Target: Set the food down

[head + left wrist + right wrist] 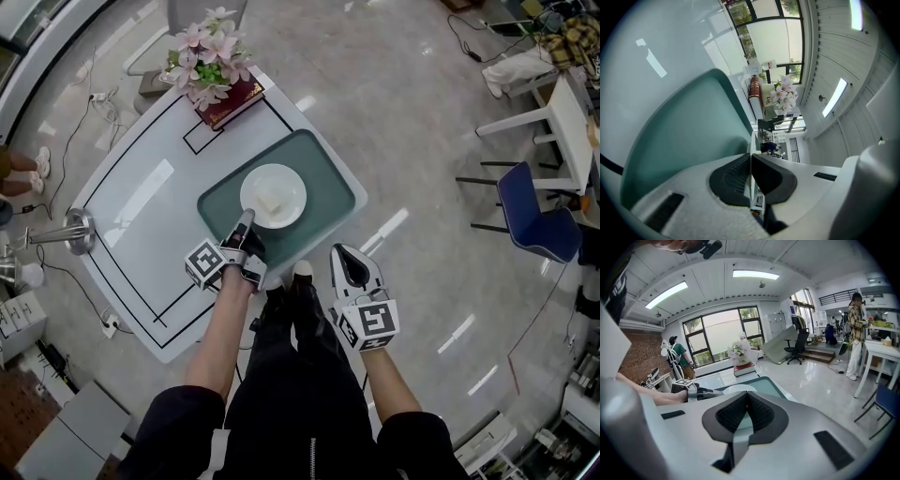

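Plate [292, 178], round, white, glazed by its look, bearing a pale block of food [272, 201]. It sits at the centre of the teal rounded placemat [328, 178] on the white table [141, 206]; resting or just clear, cannot tell. Left gripper [246, 220] clamped on its rim at 7 o'clock. Right gripper [345, 255] closed, empty, off the table at 4 o'clock. Handling, judged: stiff, breakable, slippery. A one-edge grip invites tipping, so keep level; food loose, may slide.
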Demonstrator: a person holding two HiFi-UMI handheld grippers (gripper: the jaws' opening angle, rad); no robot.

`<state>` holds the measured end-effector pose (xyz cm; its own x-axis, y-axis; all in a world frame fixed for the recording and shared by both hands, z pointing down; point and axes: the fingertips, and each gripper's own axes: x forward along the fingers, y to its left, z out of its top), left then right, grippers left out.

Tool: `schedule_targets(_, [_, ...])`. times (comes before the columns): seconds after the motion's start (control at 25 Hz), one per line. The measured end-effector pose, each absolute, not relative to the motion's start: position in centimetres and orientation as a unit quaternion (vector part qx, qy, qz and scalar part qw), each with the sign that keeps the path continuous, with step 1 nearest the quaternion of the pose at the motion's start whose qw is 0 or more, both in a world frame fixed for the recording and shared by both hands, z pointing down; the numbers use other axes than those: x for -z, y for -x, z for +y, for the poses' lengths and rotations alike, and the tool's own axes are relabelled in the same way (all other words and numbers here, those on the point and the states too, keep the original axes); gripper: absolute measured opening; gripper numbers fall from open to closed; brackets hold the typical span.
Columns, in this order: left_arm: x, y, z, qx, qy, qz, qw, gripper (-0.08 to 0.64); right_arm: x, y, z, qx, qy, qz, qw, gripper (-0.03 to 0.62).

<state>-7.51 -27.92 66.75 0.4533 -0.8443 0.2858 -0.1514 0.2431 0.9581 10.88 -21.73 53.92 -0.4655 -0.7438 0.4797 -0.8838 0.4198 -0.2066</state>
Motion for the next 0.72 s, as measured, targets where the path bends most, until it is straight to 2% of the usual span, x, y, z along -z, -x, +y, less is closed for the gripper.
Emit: schedule_targets(0.72, [-68.1,7.8,-27.8,0.229,-0.545,-0.489,0.641,0.017,-54.2,-10.8,-21.3,-0.226,-0.489,-0.827,0.160,0.009])
